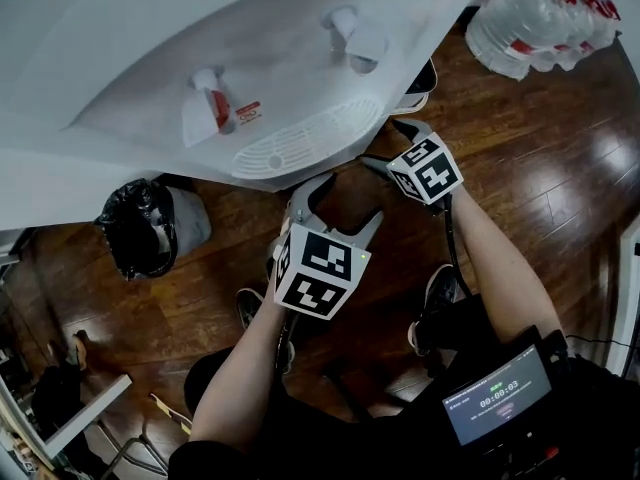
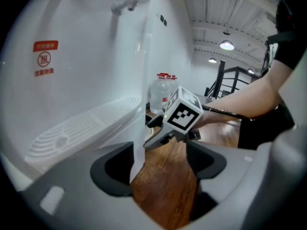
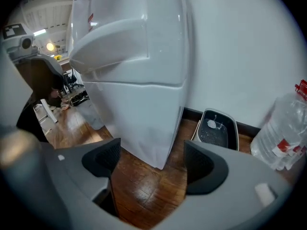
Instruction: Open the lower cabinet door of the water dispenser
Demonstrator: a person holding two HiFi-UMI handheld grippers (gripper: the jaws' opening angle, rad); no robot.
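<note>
White plastic water dispenser [image 1: 150,58]: white lower cabinet door [image 3: 134,119] upright, long axis vertical, ahead and left of right gripper [image 3: 151,164] fingers. Cabinet's vertical corner edge shows just inside left gripper [image 2: 160,162] left finger. All fingers spread, empty. Right gripper judged nearer door edge.

Left gripper [image 1: 343,203] and right gripper [image 1: 390,146]: grey shells, dark pads [image 2: 115,169], and a white cube [image 1: 320,268] with black square markers on each. The left cube has a green light [image 1: 359,259]. Right of the left gripper: thin black cable [image 1: 452,238], dark shoes [image 1: 440,293], lit chest screen [image 1: 497,396]. Black short sleeve [image 2: 288,47].
</note>
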